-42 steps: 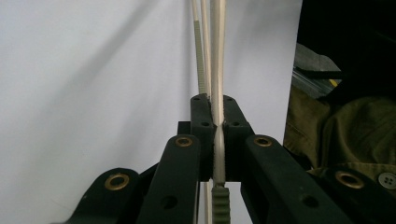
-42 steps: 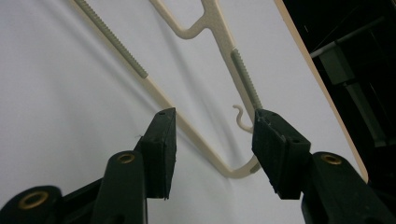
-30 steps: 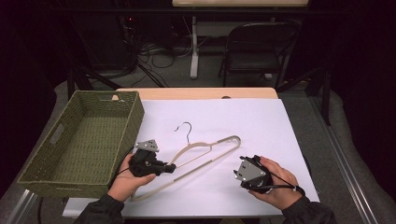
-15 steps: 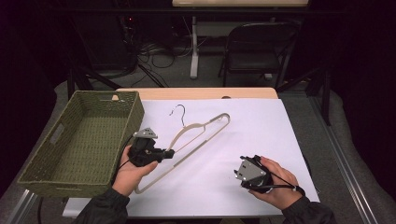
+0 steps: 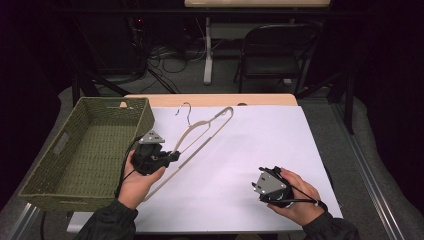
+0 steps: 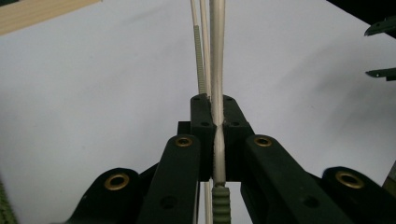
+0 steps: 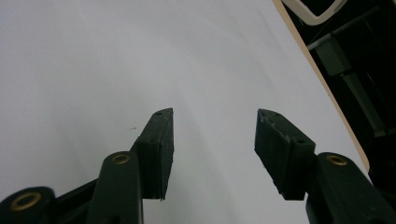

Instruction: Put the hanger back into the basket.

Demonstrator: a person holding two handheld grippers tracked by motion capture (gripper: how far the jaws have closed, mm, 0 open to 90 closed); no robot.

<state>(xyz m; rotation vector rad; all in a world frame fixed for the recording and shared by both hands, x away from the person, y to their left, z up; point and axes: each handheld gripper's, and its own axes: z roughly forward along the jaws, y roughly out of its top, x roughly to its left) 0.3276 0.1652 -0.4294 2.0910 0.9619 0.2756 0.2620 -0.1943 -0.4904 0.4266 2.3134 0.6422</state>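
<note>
A cream clothes hanger [image 5: 205,131] with a metal hook [image 5: 186,111] hangs tilted over the white table cover, hook end toward the far side. My left gripper [image 5: 172,156] is shut on one of its arms, just right of the basket. In the left gripper view the pads [image 6: 203,122] pinch the thin cream bar [image 6: 216,56], with a ribbed green strip below them. My right gripper [image 5: 257,189] rests low near the front right of the table. Its jaws [image 7: 212,140] stand open, have just been opening further, and hold nothing.
A green woven basket [image 5: 65,200] stands empty at the table's left. The white sheet [image 5: 270,135] covers the table, with a bare wooden strip [image 5: 210,100] along the far edge. A dark folding chair [image 5: 280,55] and cables sit behind the table.
My left gripper has risen with the hanger, lifting it off the sheet and swinging its hook end back and left. The right hand has stayed put.
</note>
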